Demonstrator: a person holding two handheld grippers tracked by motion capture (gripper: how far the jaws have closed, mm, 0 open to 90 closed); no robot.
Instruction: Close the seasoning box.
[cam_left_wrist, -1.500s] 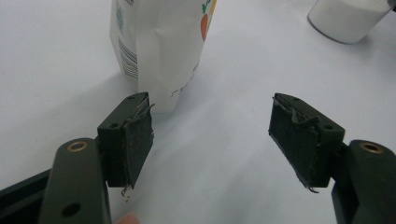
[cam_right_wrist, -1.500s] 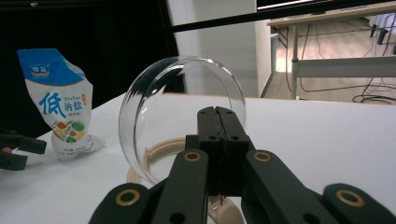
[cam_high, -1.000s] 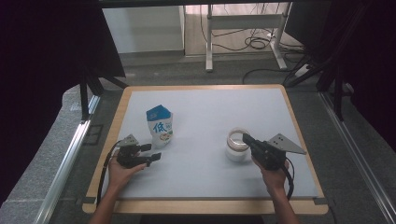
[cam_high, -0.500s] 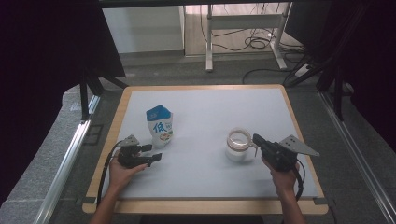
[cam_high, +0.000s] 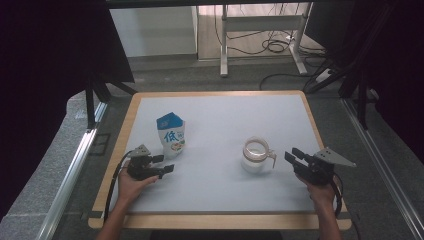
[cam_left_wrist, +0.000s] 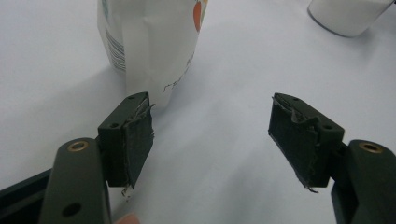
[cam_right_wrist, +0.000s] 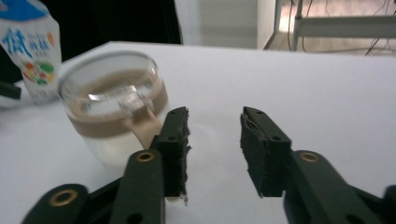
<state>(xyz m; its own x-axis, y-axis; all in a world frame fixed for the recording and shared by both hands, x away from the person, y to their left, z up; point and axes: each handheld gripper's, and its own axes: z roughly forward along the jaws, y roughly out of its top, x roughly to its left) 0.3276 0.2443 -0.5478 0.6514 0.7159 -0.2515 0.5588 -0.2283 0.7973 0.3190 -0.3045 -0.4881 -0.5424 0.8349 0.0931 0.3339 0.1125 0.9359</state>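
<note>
A white and blue stand-up pouch (cam_high: 171, 135) stands at the table's left. A clear glass cup (cam_high: 256, 156) with a tan band and a handle sits right of centre. My right gripper (cam_high: 292, 154) lies just right of the cup, apart from it. Its jaws have just been opening and nothing is between them. In the right gripper view, the cup (cam_right_wrist: 107, 107) and its handle sit just left of my right gripper (cam_right_wrist: 215, 116). My left gripper (cam_high: 164, 163) rests open below the pouch. The pouch (cam_left_wrist: 149, 42) stands just beyond my left gripper (cam_left_wrist: 210, 100).
The white table top (cam_high: 215, 110) has a wooden rim. Metal rails (cam_high: 75, 165) run along both sides of the table. A desk frame (cam_high: 260, 35) and floor cables lie beyond the far edge. Dark curtains hang at left and right.
My right gripper has let go of the cup's handle, opened, and drawn back to the right, away from the cup. The left gripper, pouch and cup have stayed put.
</note>
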